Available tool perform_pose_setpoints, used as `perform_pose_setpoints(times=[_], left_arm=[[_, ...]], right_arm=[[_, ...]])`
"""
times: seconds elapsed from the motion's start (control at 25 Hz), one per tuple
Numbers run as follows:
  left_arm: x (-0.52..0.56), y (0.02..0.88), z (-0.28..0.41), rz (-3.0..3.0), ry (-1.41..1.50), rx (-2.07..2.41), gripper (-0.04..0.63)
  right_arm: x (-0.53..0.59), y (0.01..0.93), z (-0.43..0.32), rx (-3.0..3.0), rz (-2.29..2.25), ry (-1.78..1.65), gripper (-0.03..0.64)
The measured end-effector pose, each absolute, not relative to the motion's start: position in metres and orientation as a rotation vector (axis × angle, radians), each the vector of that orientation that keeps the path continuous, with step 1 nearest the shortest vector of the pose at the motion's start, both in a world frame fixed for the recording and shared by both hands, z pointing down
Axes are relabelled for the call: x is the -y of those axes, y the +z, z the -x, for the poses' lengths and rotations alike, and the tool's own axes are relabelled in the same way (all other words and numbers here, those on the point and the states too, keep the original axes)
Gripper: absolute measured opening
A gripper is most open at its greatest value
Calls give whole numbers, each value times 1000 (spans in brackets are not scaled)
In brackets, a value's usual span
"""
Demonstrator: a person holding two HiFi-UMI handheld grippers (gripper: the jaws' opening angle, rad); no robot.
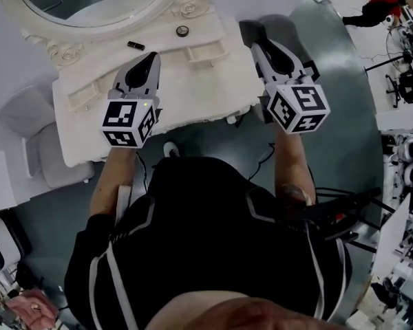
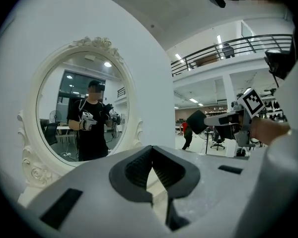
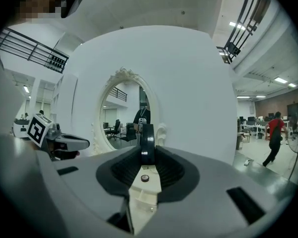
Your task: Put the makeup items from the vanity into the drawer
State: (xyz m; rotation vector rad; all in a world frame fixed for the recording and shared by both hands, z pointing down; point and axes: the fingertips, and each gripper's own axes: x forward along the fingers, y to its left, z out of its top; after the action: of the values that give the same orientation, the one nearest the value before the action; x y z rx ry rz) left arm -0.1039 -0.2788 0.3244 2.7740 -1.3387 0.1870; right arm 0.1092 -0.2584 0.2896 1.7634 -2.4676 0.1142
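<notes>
The white vanity (image 1: 193, 88) stands below me, with a small round makeup item (image 1: 182, 31) and a short black tube (image 1: 135, 45) on its top near the mirror. A shallow white drawer (image 1: 208, 52) stands open on the right part of the top. My right gripper (image 1: 252, 30) hovers past the vanity's right end, shut on a dark flat round compact (image 3: 147, 140) that stands on edge between the pads. Through that gripper's jaws the small round item (image 3: 145, 178) shows below. My left gripper (image 1: 151, 59) hangs over the vanity's middle, shut, with nothing in it (image 2: 152, 150).
An oval mirror (image 1: 89, 5) in an ornate white frame stands at the vanity's back. A grey padded seat (image 1: 38, 143) sits at the left. Cables lie on the grey floor by the vanity's front. A person in red (image 3: 275, 133) walks far off at the right.
</notes>
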Motion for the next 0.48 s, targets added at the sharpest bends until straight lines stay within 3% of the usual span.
perform_pose_setpoints(times=[0.48], left_arm=[[342,354,138,-2780,218,1163,5]], right_arm=[[321,319,-78,2332,-1780,155,92]])
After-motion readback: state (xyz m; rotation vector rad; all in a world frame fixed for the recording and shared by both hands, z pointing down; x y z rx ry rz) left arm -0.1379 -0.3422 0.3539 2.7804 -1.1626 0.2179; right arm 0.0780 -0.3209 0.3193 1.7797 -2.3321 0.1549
